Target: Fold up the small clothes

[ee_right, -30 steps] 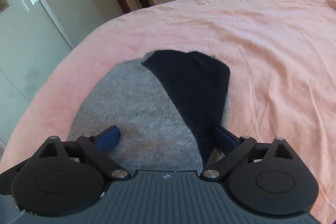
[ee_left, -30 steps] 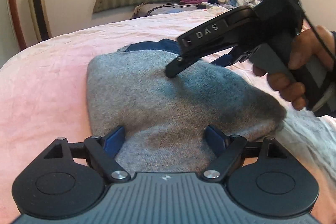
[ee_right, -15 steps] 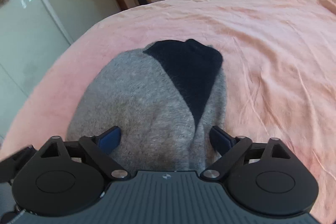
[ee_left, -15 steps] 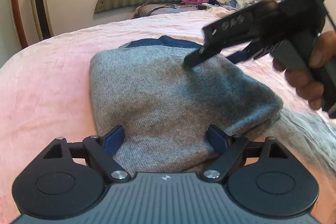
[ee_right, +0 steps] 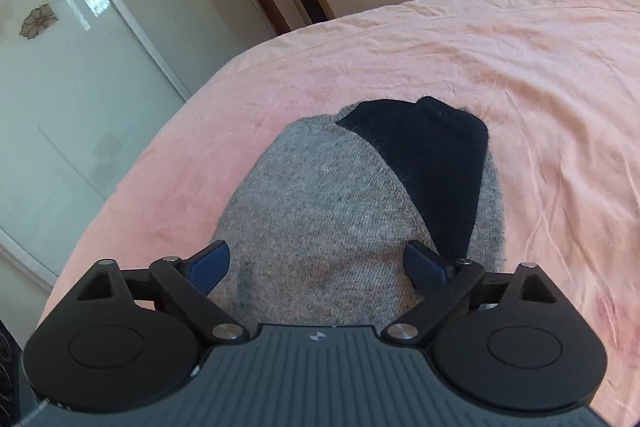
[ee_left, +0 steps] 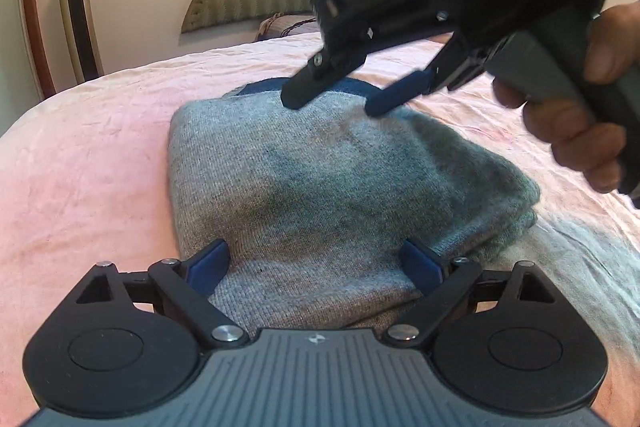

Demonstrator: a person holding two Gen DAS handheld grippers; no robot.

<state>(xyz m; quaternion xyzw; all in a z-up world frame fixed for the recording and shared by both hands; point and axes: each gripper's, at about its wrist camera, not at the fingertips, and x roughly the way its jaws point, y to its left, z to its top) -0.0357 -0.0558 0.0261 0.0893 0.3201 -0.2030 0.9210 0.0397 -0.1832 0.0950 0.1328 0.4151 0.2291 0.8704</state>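
Bedsheet (ee_left: 100, 155), pink, carries the folded grey garment (ee_left: 320, 195) dead centre. Right gripper (ee_left: 332, 103), spread wide and empty, has lifted clear at one o'clock. Left gripper (ee_left: 316, 267) stays wide, empty, straddling the near edge.

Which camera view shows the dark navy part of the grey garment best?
The right wrist view: the dark navy part lies in plain sight at the far end of the grey garment. In the left wrist view only a thin navy edge shows, behind the right gripper.
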